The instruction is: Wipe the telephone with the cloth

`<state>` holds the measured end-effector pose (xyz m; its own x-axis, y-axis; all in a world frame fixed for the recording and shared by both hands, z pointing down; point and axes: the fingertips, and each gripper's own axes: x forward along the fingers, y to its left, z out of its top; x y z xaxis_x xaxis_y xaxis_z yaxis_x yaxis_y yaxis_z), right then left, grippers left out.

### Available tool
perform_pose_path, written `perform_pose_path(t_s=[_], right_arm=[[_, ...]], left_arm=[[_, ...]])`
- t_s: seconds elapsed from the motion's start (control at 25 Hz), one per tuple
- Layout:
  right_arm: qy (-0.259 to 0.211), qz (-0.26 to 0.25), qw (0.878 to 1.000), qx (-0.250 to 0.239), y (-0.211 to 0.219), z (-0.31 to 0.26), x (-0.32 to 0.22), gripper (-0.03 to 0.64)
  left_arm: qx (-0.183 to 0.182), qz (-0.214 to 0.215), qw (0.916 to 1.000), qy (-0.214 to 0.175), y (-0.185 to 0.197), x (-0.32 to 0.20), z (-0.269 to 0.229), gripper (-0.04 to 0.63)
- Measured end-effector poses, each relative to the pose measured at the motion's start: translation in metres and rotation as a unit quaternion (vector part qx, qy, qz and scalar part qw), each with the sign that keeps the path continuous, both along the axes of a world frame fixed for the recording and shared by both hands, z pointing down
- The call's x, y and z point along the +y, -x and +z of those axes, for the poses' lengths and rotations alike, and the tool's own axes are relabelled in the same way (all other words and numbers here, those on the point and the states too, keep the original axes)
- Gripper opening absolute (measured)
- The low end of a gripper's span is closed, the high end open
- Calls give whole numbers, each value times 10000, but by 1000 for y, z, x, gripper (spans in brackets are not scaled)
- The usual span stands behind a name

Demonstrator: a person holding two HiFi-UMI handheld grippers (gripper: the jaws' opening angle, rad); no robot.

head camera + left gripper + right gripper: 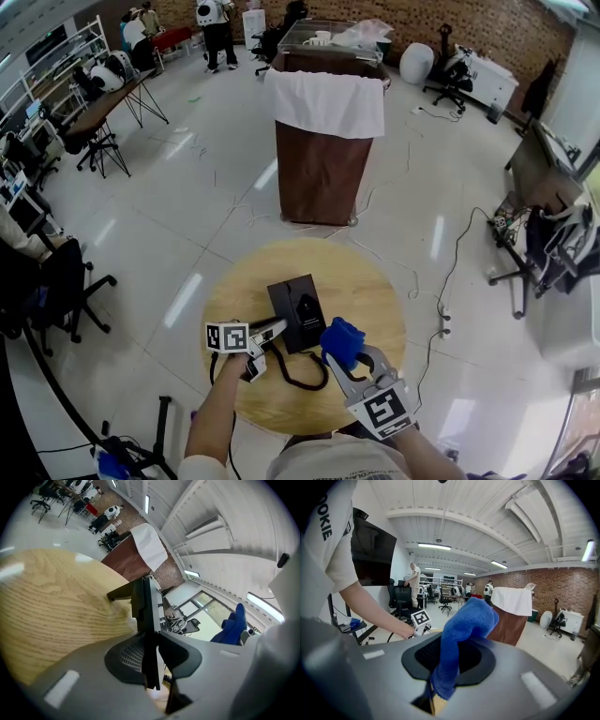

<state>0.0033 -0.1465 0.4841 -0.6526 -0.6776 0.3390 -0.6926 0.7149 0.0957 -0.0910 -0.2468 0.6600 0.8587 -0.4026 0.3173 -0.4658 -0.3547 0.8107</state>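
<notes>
1. Desk [367, 281]: round top of pale wood with a clear grain; the left gripper view shows the grain in long streaks.
2. Left gripper [278, 328]: grey moulded body with a cube of black-and-white square markers [227, 336]. The fingers [126, 656] are closed on the near edge of the telephone, one against each face, with a meshed dark pad on the left one.
3. Telephone [298, 312]: black, flat and rectangular, matt, with a small pale mark on its face that is too small to read. It sits about the middle of the desk, toward the near edge; edge-on it reads as a thin, stepped plate [145, 606].
4. Cord [298, 378]: black, looped on the desk by the near edge.
5. Cloth [343, 339]: bright blue, thick and fluffy, bunched into a rounded lump, just right of the telephone.
6. Right gripper [343, 364]: same grey build and marker cube. Its fingers [506, 667] are pinched on the lower end of the cloth [464, 620].
7. Sleeve [328, 531]: white fabric, with the dark letters "OKIE" legible.
</notes>
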Motion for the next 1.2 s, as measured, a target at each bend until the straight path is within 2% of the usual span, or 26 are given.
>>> perform_pose_path(t_s=[0.28, 0.52, 0.96, 1.2], right_arm=[[78, -14, 10000, 33, 2, -6, -1, 64], [-52, -75, 9999, -87, 8, -10, 4, 64], [-320, -178, 9991, -216, 26, -29, 23, 64], [-419, -357, 9981, -275, 39, -33, 38, 64]], left_arm=[[34, -100, 9999, -70, -3, 1, -12, 66], [89, -177, 9997, -163, -3, 8, -27, 63], [616, -341, 9934, -907, -10, 33, -114, 63], [974, -391, 9884, -1096, -13, 52, -156, 63]])
